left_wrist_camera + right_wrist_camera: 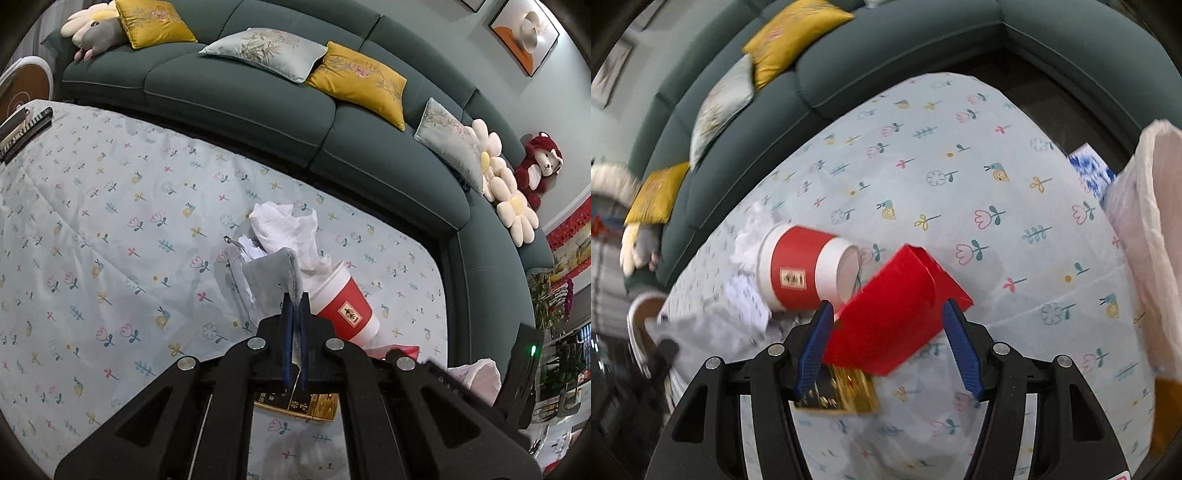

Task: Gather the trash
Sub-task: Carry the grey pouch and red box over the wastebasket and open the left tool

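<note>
Mid-pickup: left tool (295, 301) clamped on grey cloth (275, 275) at frame centre; right tool (888, 314) apart, straddling red box (886, 314). Next: close, carry to bag (1145, 206).

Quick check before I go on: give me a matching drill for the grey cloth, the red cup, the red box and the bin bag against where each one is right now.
1 grey cloth
2 red cup
3 red box
4 bin bag

A between the open right gripper fingers
B at the table's edge
C lying on its side
D pinched in the left gripper

Pairs: 1-D, 2-C, 3-A, 4-B
</note>
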A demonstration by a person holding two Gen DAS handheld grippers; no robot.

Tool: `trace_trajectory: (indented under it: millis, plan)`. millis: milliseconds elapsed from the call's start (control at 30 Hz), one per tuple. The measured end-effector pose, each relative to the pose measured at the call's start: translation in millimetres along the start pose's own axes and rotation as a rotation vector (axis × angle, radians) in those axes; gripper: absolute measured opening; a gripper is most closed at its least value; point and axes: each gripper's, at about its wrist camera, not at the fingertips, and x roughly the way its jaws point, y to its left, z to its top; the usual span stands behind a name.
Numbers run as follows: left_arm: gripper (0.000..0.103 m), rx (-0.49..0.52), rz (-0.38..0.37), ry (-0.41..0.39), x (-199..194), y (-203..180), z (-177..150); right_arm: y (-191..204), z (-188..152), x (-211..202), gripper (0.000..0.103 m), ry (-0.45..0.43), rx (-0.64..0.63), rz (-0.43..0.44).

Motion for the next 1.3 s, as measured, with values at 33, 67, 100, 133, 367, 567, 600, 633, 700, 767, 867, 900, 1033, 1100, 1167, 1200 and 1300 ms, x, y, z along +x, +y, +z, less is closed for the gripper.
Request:
trace_trajectory:
  millis: [33,67,100,133,367,567,600,633,700,767,867,900,1033,1100,1167,1200,1300]
  plan:
    - [0.003,0.002,0.003,0.006,4,1,0,3,2,4,0.063,0.005,0.013,-0.014]
    - [0.003,0.005,0.008,0.011,7,1,0,6,3,8,0.063,0.009,0.012,-0.023]
    - [0.003,0.009,0.011,0.016,10,2,0,11,3,15,0.063,0.017,0.000,-0.044]
    - [0.003,0.011,0.013,0.020,13,2,-1,13,3,20,0.062,0.024,-0.009,-0.059]
    - [0.003,0.014,0.016,0.051,24,7,-9,15,-16,36,0.049,0.042,-0.107,-0.124]
    - [0.003,0.019,0.011,0.064,17,1,-24,-1,-29,19,0.026,0.047,-0.162,-0.088]
    - [0.003,0.019,0.007,0.067,14,-2,-28,-4,-31,15,0.021,0.047,-0.166,-0.085]
    - [0.003,0.021,0.004,0.068,12,-5,-30,-9,-33,10,0.018,0.047,-0.168,-0.080]
    - [0.003,0.036,-0.003,0.069,4,-15,-38,-18,-35,-1,0.014,0.040,-0.168,-0.079]
    - [0.003,0.052,-0.010,0.067,-3,-26,-44,-28,-37,-12,0.013,0.034,-0.164,-0.074]
    - [0.003,0.080,-0.025,0.068,-14,-46,-56,-43,-41,-34,0.013,0.017,-0.163,-0.066]
    - [0.003,0.090,-0.031,0.068,-18,-53,-60,-51,-44,-44,0.013,0.008,-0.164,-0.063]
    - [0.003,0.145,-0.056,0.070,-34,-89,-81,-76,-52,-76,0.013,-0.017,-0.166,-0.053]
    - [0.003,0.171,-0.071,0.071,-41,-107,-91,-91,-55,-95,0.013,-0.035,-0.164,-0.048]
    - [0.003,0.204,-0.087,0.070,-48,-128,-102,-102,-57,-109,0.013,-0.052,-0.165,-0.048]
    - [0.003,0.220,-0.092,0.069,-51,-137,-107,-112,-58,-120,0.013,-0.066,-0.165,-0.049]
    - [0.003,0.273,-0.111,0.070,-59,-167,-124,-135,-58,-144,0.013,-0.097,-0.167,-0.054]
